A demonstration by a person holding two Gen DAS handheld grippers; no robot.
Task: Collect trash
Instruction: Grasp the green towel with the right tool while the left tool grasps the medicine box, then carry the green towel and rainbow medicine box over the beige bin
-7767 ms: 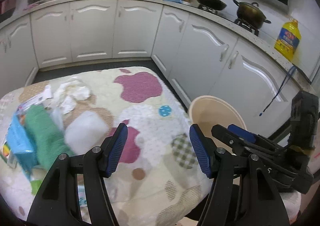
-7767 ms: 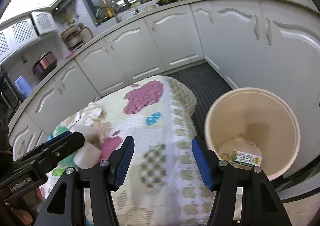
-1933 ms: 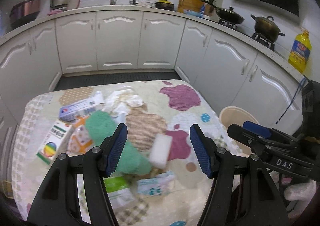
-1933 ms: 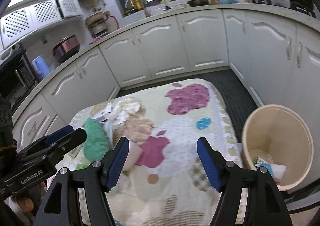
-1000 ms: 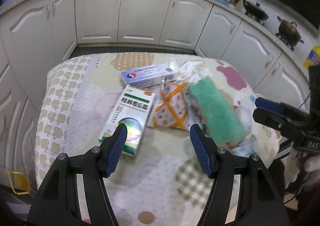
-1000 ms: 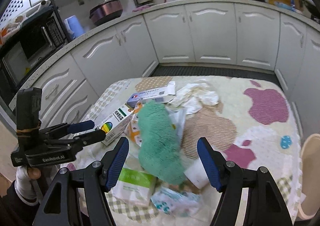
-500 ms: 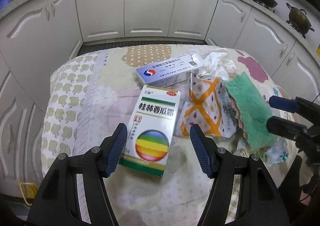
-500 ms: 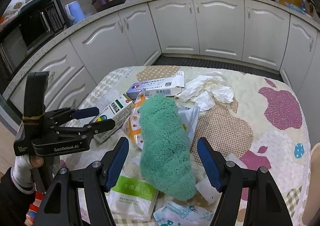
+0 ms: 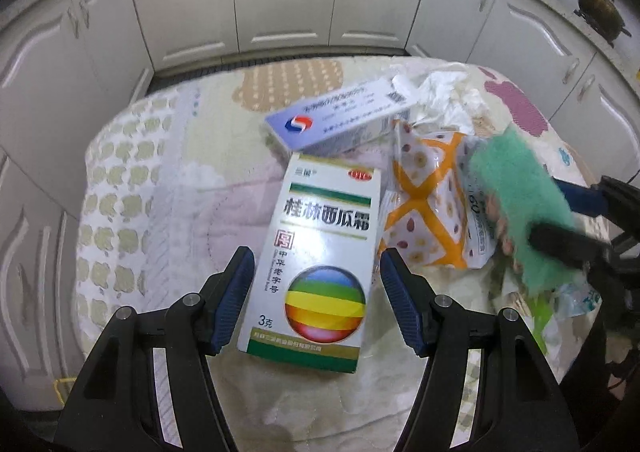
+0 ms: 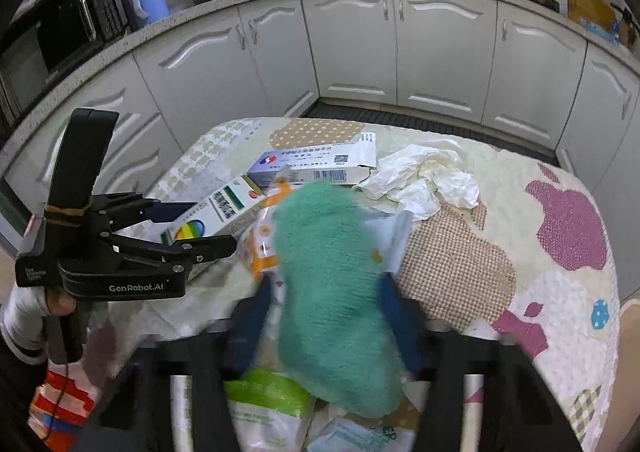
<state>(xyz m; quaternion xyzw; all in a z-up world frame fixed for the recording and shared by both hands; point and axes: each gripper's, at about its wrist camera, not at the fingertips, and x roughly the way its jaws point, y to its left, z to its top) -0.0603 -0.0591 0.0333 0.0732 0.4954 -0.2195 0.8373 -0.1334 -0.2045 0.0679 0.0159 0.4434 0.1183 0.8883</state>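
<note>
Left wrist view: a white medicine box [image 9: 316,272] printed with bold Chinese characters, a striped ball in blue, green, yellow and red, a small red oval mark and "3克" is seen lying flat on the patterned cloth [image 9: 168,187] of the table. It is framed by the left gripper [image 9: 316,284], whose jaws are spread wide on either side of the box's lower half without touching it. At twelve o'clock from this box a long pale blue carton [image 9: 340,119] with a red-and-blue swirl logo is laid slantwise; its small print cannot be read. At two o'clock an orange-and-white wrapper [image 9: 428,207] is found, and at three o'clock a green fuzzy cloth [image 9: 516,191], blurred.

In the right wrist view the lettering "GenRobot.AI" is read on the body of the left gripper [image 10: 204,230] at nine o'clock, gripped by a gloved hand [image 10: 28,316]. The right gripper [image 10: 328,316] is blurred; its jaws have just been closing, and they appear to be pressed against the two sides of the green fuzzy cloth [image 10: 332,292], though the smear makes contact hard to confirm. Crumpled tissue [image 10: 420,179] is seen at one o'clock, and a green-and-white packet [image 10: 268,404] at six o'clock.

Compared with half a second ago, the white medicine box is shown larger and lower between the left jaws, and the right jaws are seen narrowed around the cloth.
</note>
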